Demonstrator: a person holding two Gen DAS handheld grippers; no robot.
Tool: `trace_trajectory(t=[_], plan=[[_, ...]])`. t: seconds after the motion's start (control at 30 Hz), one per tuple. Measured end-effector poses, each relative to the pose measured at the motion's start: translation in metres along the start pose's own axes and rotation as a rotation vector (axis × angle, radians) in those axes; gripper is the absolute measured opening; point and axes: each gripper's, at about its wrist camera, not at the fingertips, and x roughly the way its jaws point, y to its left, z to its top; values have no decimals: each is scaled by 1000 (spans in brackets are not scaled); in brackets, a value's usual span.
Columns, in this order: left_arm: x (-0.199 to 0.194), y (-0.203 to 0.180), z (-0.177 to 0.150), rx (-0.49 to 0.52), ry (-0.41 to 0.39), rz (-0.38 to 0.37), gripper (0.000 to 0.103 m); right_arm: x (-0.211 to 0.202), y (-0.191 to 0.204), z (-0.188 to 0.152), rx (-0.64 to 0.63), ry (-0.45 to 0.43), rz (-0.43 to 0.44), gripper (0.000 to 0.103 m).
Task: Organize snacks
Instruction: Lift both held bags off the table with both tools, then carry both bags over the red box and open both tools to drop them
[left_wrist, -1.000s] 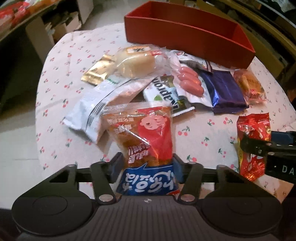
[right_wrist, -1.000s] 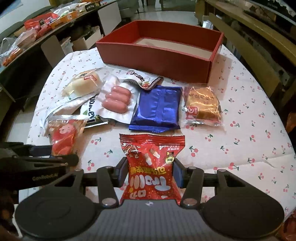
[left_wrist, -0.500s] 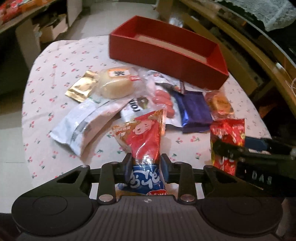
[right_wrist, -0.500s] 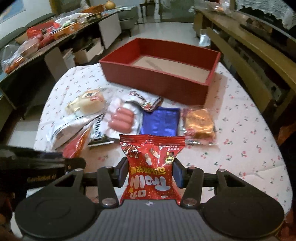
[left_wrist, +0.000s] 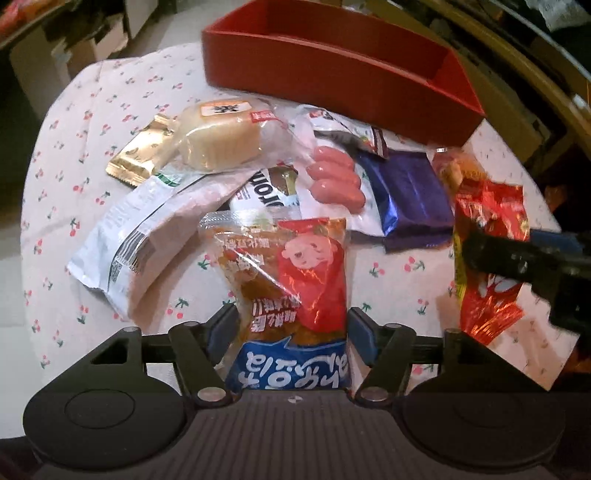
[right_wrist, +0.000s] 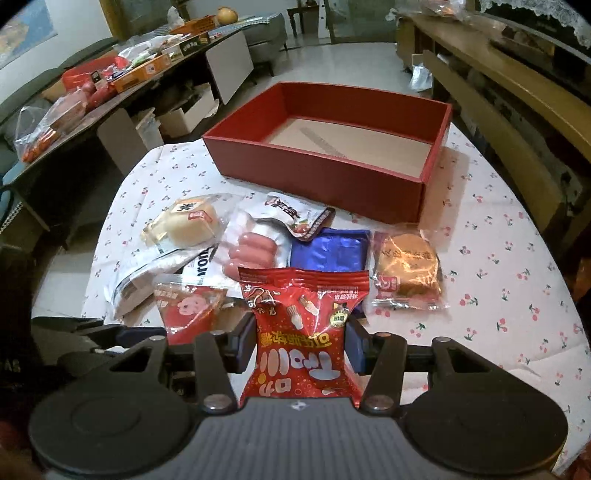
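Observation:
An orange-red snack packet with a cartoon face (left_wrist: 295, 280) lies flat on the cherry-print tablecloth. Its blue end sits between the fingers of my left gripper (left_wrist: 290, 321), whose jaws are opening; the pads stand just off its edges. My right gripper (right_wrist: 299, 332) is shut on a red foil snack packet (right_wrist: 306, 306) and holds it above the table. The same red packet (left_wrist: 491, 210) shows at the right of the left wrist view. A red open-topped box (right_wrist: 314, 177) with a bare cardboard floor stands at the far side of the table.
Loose snacks lie between the grippers and the box: a wrapped bun (right_wrist: 184, 225), a sausage pack (right_wrist: 251, 251), a blue foil pack (right_wrist: 328, 251), an orange cake pack (right_wrist: 406, 269), a white pouch (left_wrist: 147, 229) and a gold sachet (left_wrist: 144, 155). A cluttered side table (right_wrist: 110, 85) stands left, a wooden bench (right_wrist: 498, 110) right.
Half a second ago my left jaws pinched the cartoon packet narrow; now they have spread and it lies flat again. My right gripper has risen with the red packet.

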Motion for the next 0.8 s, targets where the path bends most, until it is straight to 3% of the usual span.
trace_trajectory(t=[0.07,0.3,0.63,0.8], plan=[[-2,-5,-3,28,0,35,60,-1,-4,-1,12,-1,-8,62],[-20,-1,0,-4,-28,-18,42,-16,-5,-2,22,-45,-9,62],[-47,3,13,-41,-85,-135,40,-23,-6,12,37,-84,-6,62],[-61,-4,47,-24,-153,-171,40,-17,-12,40,39,-109,-29,62]])
